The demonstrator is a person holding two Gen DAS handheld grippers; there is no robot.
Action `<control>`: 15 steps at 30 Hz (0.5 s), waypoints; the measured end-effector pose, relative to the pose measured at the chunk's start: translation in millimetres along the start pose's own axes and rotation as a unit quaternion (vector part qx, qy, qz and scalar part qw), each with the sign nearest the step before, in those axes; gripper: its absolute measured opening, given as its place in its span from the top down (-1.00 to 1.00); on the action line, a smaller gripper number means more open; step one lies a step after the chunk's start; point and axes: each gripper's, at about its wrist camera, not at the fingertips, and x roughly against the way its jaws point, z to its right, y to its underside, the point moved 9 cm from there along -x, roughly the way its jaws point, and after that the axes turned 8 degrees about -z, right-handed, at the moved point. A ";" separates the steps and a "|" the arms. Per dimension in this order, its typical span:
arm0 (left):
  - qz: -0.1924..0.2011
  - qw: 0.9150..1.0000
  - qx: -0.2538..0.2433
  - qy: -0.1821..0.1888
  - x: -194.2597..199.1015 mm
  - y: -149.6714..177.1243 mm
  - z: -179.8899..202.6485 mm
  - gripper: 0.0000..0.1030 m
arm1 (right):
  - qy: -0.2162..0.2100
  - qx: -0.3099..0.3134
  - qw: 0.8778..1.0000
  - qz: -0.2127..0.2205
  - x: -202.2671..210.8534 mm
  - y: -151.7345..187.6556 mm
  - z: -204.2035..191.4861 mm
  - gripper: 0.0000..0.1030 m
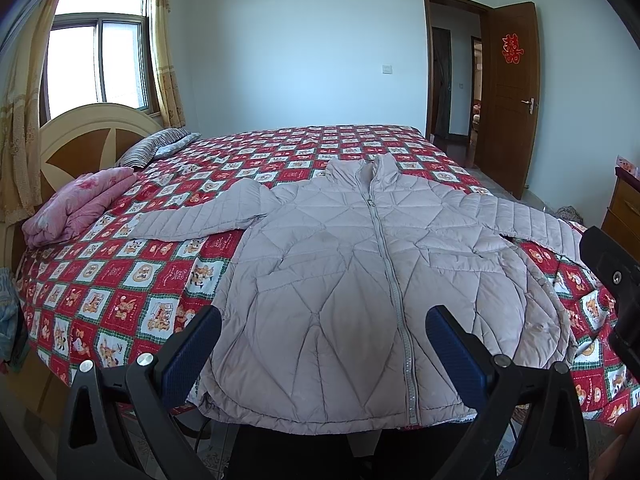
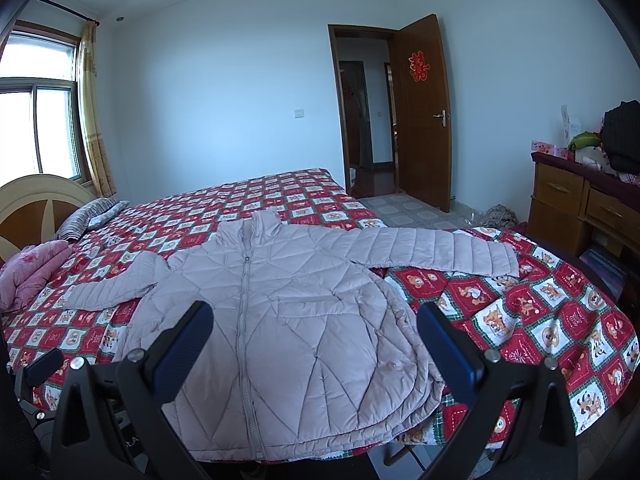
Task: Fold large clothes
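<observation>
A pale lilac quilted puffer jacket [image 1: 352, 264] [image 2: 288, 304] lies flat and zipped on the bed, collar toward the far wall, both sleeves spread outward, hem at the near edge. My left gripper [image 1: 322, 320] hangs open above the lower front of the jacket, holding nothing. My right gripper [image 2: 314, 318] is open too, over the jacket's lower right half, and nothing is between its blue pads [image 2: 448, 344]. Part of the right gripper's black body [image 1: 612, 280] shows at the right edge of the left wrist view.
The bed carries a red checked cartoon-print cover [image 1: 120, 292] [image 2: 540, 308]. A folded pink quilt [image 1: 76, 208] and a striped pillow [image 1: 156, 146] lie near the headboard [image 1: 84, 140]. A wooden dresser [image 2: 580, 204] with clutter stands at right. An open brown door [image 2: 420, 112] is behind.
</observation>
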 end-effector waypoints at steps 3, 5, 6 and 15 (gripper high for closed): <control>0.000 1.000 0.000 0.000 0.4 -0.1 0.2 -0.98 | -0.001 0.000 1.000 -0.002 -0.1 0.8 -0.7 -1.00; 0.000 1.000 0.000 0.000 0.3 -0.1 -0.2 -0.98 | -0.002 -0.001 1.000 -0.003 0.2 1.4 -0.9 -1.00; 0.000 1.000 0.000 0.000 0.3 -0.2 -0.1 -0.98 | -0.003 -0.001 1.000 -0.003 0.7 1.8 -1.2 -1.00; -0.003 1.000 0.001 0.000 -1.7 1.2 1.8 -0.98 | -0.004 -0.002 1.000 -0.007 -1.8 2.9 -3.0 -1.00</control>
